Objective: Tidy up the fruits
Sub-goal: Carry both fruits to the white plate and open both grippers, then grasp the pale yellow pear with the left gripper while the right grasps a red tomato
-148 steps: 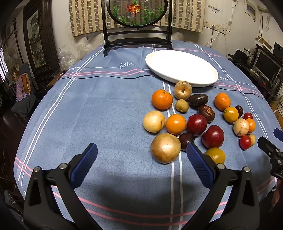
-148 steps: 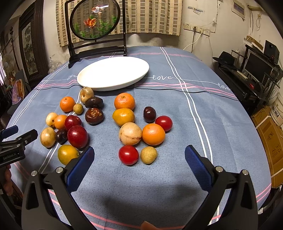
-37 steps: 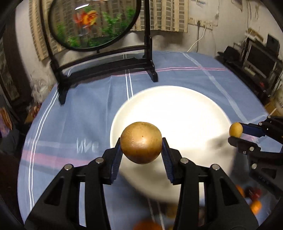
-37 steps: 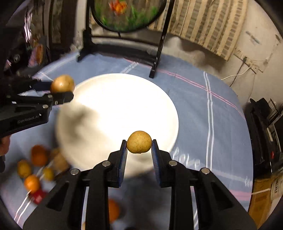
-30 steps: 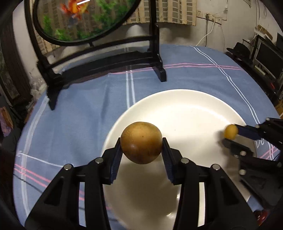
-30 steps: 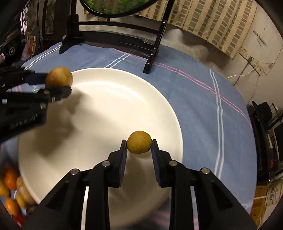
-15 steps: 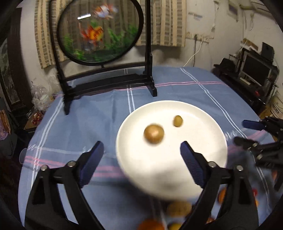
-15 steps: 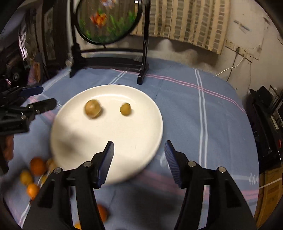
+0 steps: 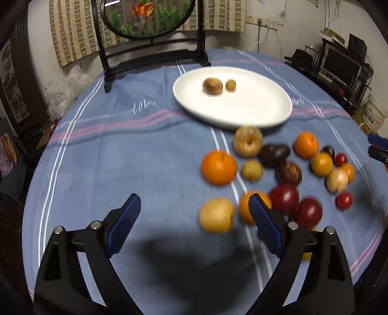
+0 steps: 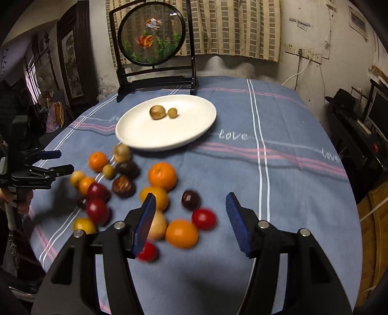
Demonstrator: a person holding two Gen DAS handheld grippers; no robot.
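Note:
A white plate (image 9: pixel 254 114) (image 10: pixel 194 130) at the far middle of the table holds a large brown fruit (image 9: pixel 212 86) (image 10: pixel 157 112) and a small yellow-brown one (image 9: pixel 230 85) (image 10: pixel 172 113), side by side. Several loose fruits lie on the blue cloth nearer me: oranges (image 9: pixel 218 167) (image 10: pixel 162 176), dark red ones (image 9: pixel 284 198) (image 10: pixel 97 210), yellow and brown ones. My left gripper (image 9: pixel 194 225) is open and empty above the cloth, left of the pile. My right gripper (image 10: pixel 191 218) is open and empty above the pile's right part.
A black-framed round goldfish screen (image 9: pixel 148 17) (image 10: pixel 154 36) stands behind the plate. The other gripper's tips show at the left wrist view's right edge (image 9: pixel 378 147) and the right wrist view's left edge (image 10: pixel 43 164). Furniture surrounds the round table.
Both grippers opened and left their fruits on the plate, then pulled back toward me and lowered over the loose fruit pile.

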